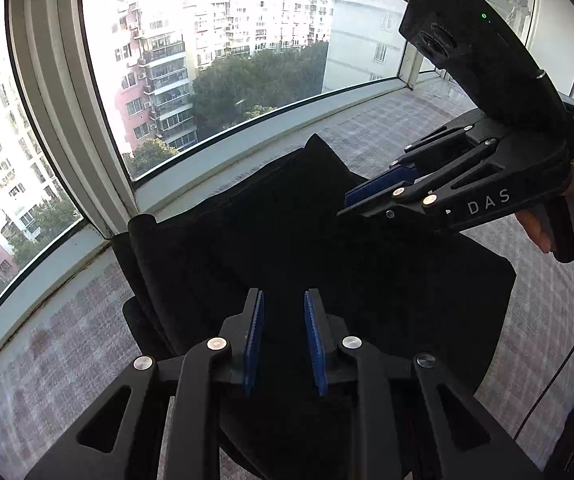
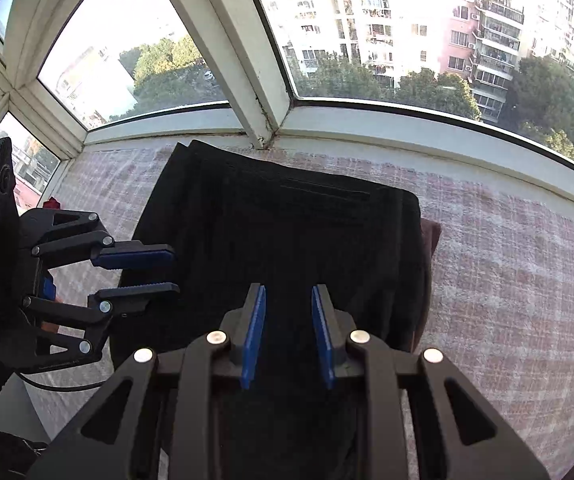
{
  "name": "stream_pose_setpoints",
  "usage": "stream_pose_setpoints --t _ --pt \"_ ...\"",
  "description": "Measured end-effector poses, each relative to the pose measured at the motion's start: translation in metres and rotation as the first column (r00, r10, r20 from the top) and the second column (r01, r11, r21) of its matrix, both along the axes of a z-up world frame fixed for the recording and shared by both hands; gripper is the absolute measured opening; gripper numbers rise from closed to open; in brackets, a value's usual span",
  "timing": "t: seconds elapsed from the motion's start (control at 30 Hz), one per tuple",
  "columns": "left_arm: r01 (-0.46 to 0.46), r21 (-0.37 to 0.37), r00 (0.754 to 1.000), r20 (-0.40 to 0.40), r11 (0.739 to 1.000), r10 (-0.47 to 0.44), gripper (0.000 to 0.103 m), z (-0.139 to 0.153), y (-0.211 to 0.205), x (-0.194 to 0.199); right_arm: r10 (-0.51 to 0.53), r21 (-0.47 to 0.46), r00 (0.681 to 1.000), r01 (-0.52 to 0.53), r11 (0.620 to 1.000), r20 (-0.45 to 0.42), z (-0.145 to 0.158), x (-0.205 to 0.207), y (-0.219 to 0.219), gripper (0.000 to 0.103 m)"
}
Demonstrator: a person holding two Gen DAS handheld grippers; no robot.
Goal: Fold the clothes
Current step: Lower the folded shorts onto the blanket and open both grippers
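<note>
A folded black fabric garment (image 2: 279, 248) is laid on the pink checked cloth surface (image 2: 507, 280) beside the window sill; the left gripper (image 1: 283, 300) and right gripper (image 2: 289, 294) are held released above it, grasping nothing.

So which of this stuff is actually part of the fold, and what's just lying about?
Part of the job:
black garment
left tool, open
right tool, open

Lying about:
brown cloth tucked under the garment
small red item
checked mat, only the work surface
</note>
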State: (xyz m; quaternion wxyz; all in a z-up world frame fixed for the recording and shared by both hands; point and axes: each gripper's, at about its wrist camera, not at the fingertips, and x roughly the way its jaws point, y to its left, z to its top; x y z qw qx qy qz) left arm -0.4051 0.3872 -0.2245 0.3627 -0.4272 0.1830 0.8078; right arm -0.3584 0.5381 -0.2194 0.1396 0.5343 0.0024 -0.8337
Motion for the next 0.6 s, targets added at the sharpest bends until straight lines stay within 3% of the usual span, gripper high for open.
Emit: stream_pose_setpoints --t 0.07,0.17,0.27,0.4,0.5,0.6 --pt "-0.058 -0.055 0.998 0.011 0.997 0.059 0.021 -0.015 -0.013 -0.020 -0.034 0.066 0.999 0.034 0.997 -0.004 -0.011 -0.009 0.011 0.024" --pt "-0.093 -0.052 0.995 0.038 0.994 0.095 0.012 -0.018 -0.028 -0.031 -0.073 0.043 0.997 0.072 0.996 0.036 -0.026 -0.020 0.026 0.022" --pt "-0.107 -0.069 0.993 -0.060 0.992 0.103 0.015 0.002 -0.033 -0.025 -0.085 0.002 0.995 0.085 0.996 -0.054 0.001 -0.011 0.030 0.023" --pt "-0.086 -0.025 0.992 -0.098 0.996 0.083 0.019 0.030 -0.032 -0.024 -0.047 -0.059 0.985 0.038 0.998 -0.168 0.037 0.001 0.019 0.025" --pt "-0.067 -0.026 0.994 -0.090 0.997 0.064 0.024 0.030 -0.020 -0.031 -0.002 0.035 0.988 0.007 0.999 -0.154 0.031 -0.011 0.000 0.026" --pt "-0.068 -0.059 0.996 -0.055 0.996 0.065 0.024 0.009 -0.007 -0.051 -0.003 0.045 0.993 0.008 0.999 -0.115 0.015 -0.026 -0.006 0.026"
